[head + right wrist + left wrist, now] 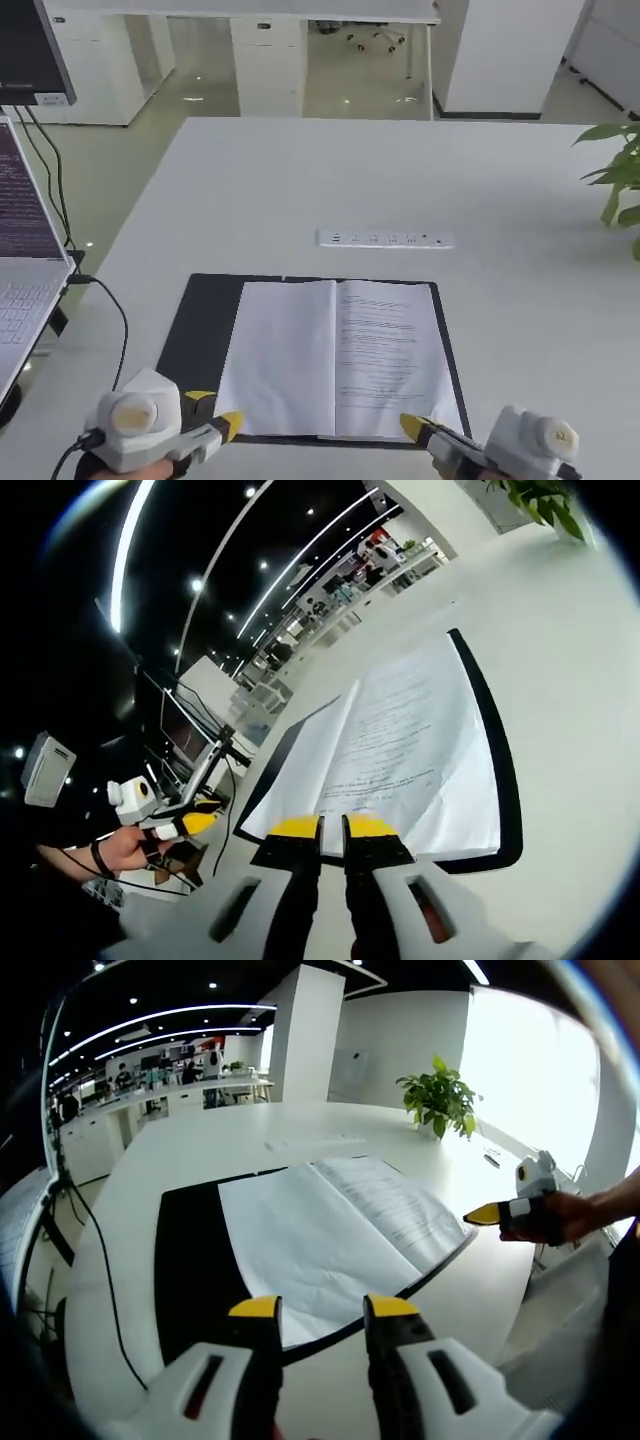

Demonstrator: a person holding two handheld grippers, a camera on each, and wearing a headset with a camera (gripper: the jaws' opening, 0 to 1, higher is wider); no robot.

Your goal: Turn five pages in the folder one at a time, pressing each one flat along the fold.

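While the folder (205, 320) lies open on the desk (300, 180), both of my tools wait at its near edge.

Since my left hand-held gripper (323, 1308) hovers just off the folder's near left corner with its jaws a moderate way apart and empty, nothing pins the black cover down. My right hand-held gripper (332, 827) sits by the near corner of the printed page (390, 350) with its jaws almost together, holding nothing. I judge no page is lifted yet. The sheets look thin and stacked flush, so a pinch at that corner could catch two at once and spoil the count, or crease the corner. Pulling with the cover unheld could slide the whole folder across the smooth desk. If I skip pressing along the fold (335, 350), the turned page may spring back over the blank page (285, 350).
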